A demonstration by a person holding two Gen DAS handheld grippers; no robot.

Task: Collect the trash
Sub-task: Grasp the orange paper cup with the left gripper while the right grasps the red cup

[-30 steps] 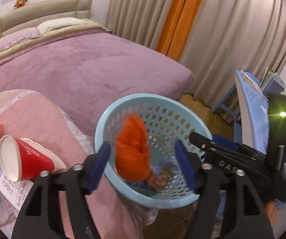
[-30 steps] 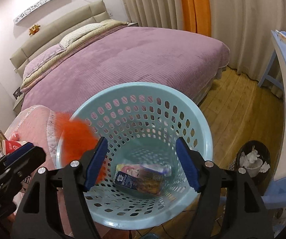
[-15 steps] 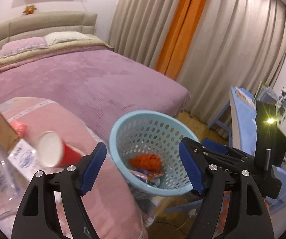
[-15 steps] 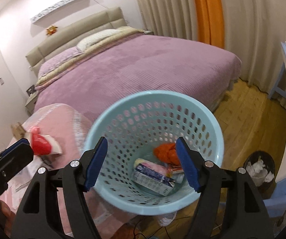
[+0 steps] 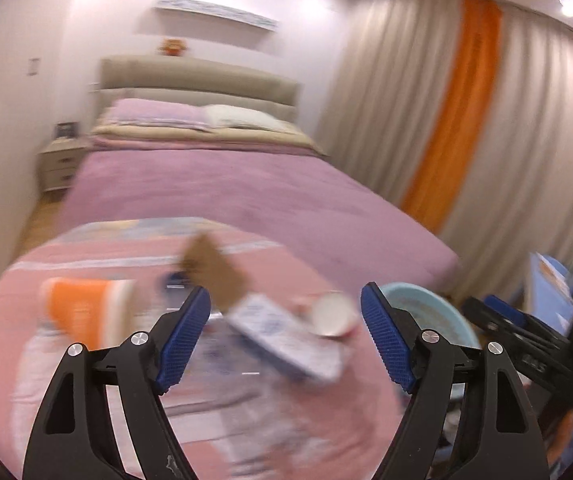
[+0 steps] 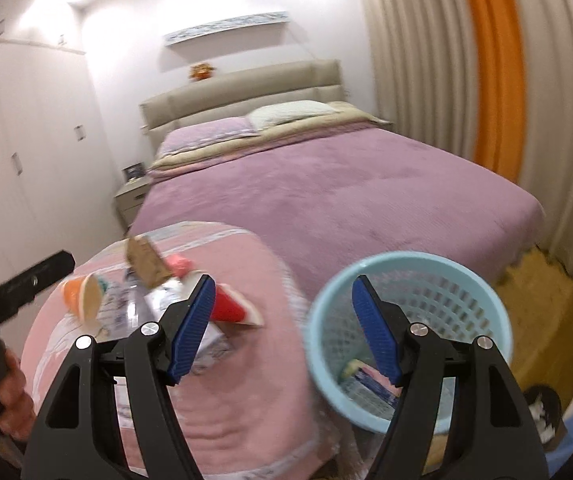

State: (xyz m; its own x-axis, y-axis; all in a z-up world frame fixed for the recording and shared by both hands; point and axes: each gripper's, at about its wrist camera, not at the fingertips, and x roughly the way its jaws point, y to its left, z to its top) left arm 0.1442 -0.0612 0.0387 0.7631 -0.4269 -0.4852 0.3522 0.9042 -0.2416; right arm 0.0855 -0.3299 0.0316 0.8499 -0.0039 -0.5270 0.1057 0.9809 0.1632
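Orange crumpled wad now dropped in round pale-blue perforated plastic basket [image 6: 408,344] at right, both left tongs [image 5: 285,338] and right tongs [image 6: 282,326] wide open, empty, swung back toward table litter.

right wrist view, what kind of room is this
A bedroom in a home, by the look of it. A large bed with a purple cover and padded headboard fills the middle, a nightstand sits beside it, and floor-length curtains hang along the right wall.
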